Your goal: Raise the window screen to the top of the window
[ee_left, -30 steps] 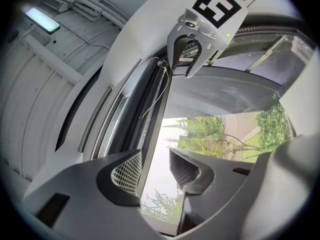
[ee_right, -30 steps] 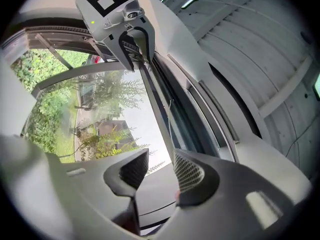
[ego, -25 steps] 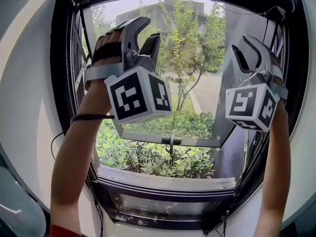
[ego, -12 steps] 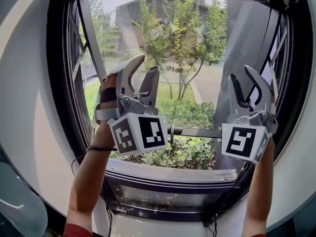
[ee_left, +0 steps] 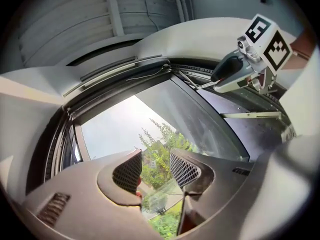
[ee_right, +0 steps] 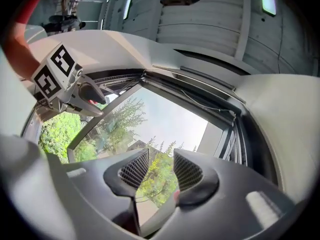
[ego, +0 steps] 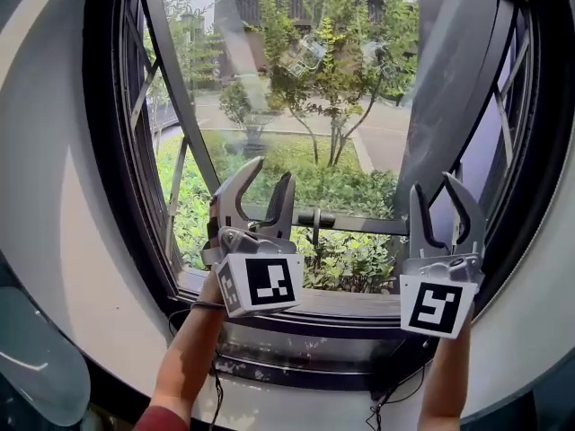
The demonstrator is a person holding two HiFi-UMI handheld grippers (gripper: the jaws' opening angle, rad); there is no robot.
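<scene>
Both my left tool and right tool gaped partway, empty, touching nothing; the grey window screen slanted lengthwise from upper right down toward centre.

The left gripper, lower left of centre, and the right gripper, lower right, are pointing upward, jaws gaping apart and empty, while both forearms are reaching up from the bottom edge.
</scene>
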